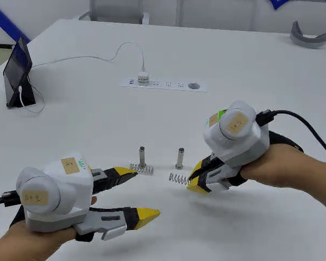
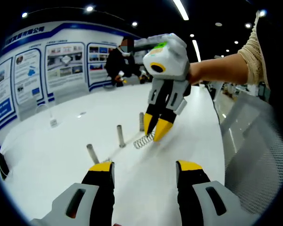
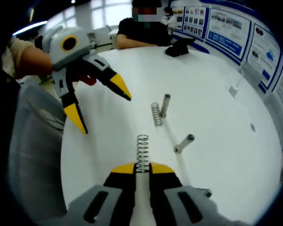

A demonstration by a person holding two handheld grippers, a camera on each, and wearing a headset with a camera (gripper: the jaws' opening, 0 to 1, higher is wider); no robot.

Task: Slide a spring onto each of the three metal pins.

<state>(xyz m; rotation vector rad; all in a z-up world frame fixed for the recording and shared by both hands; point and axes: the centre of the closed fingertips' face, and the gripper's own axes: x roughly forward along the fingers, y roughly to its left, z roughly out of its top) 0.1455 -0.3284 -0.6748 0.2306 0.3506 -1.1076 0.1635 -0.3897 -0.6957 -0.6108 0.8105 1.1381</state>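
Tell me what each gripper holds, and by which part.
The right gripper pinches a spring by its near end; the left gripper is open, holding nothing.

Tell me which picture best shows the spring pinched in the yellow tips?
The right gripper view: the spring runs straight out from the shut right gripper, coils distinct. The head view shows the spring small and side-on at those tips; so does the left gripper view.
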